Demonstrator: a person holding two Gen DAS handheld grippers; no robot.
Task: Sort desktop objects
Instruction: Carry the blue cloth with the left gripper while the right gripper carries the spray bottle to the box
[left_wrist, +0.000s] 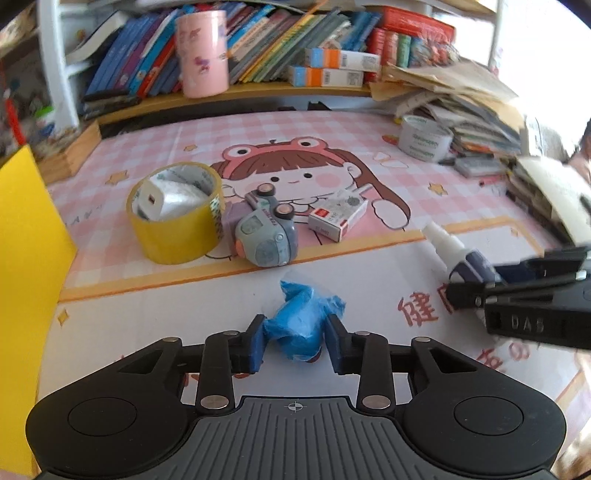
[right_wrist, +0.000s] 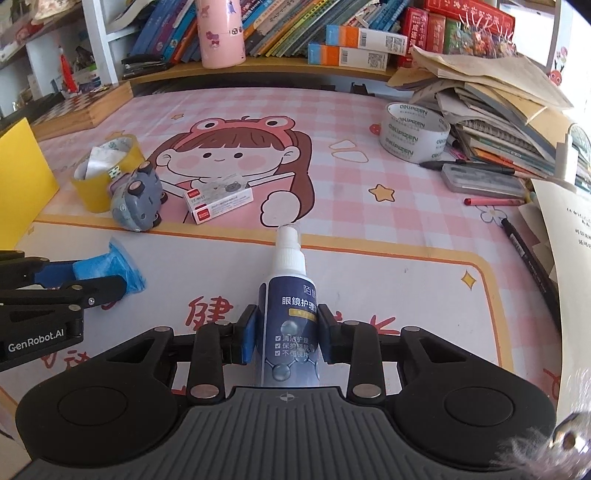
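A crumpled blue wad (left_wrist: 299, 317) lies on the white front part of the desk mat (left_wrist: 155, 317). My left gripper (left_wrist: 294, 322) is closed around it, both blue pads touching its sides. In the right wrist view the left gripper (right_wrist: 107, 279) comes in from the left edge with the blue wad (right_wrist: 110, 269) at its tips. A dark blue spray bottle (right_wrist: 293, 332) with a white nozzle lies pointing away from me. My right gripper (right_wrist: 287, 312) is shut on its body. In the left wrist view the bottle (left_wrist: 448, 245) sticks out of the right gripper (left_wrist: 461, 291) at the right.
On the mat's left stand a yellow tape roll (left_wrist: 173, 221) with a white charger inside, a grey toy car (left_wrist: 266, 236) and a small white box (left_wrist: 338, 218). A white tape roll (right_wrist: 413, 127), pens (right_wrist: 493, 202), a pencil case and piled books (right_wrist: 498, 122) crowd the right. A yellow board (left_wrist: 22, 236) stands at left.
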